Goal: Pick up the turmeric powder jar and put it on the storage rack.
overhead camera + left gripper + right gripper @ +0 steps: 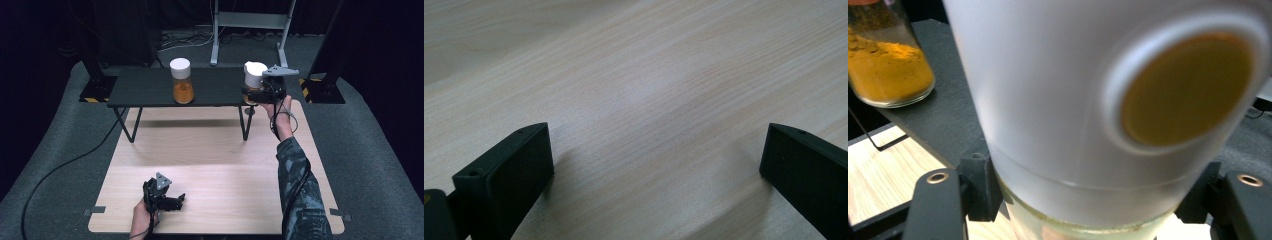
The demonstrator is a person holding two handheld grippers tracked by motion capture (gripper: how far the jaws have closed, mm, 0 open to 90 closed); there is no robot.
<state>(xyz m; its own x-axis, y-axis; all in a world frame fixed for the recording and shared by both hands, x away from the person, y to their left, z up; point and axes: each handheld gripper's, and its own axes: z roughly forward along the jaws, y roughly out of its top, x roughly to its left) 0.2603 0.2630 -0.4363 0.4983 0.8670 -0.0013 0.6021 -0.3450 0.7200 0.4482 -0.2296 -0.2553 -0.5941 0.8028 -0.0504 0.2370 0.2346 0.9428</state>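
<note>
Jar (1058, 125) | clamped in right gripper (260, 90) | left gripper (172, 200) wide open, empty

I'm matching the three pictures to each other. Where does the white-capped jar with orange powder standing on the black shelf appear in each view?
High view: the jar with orange powder stands left of centre on the black shelf.
Left gripper view: not in it; bare wooden table.
Right gripper view: top left corner, beside the held jar.
Shared landmark: the black shelf, in the high and right gripper views.
</note>
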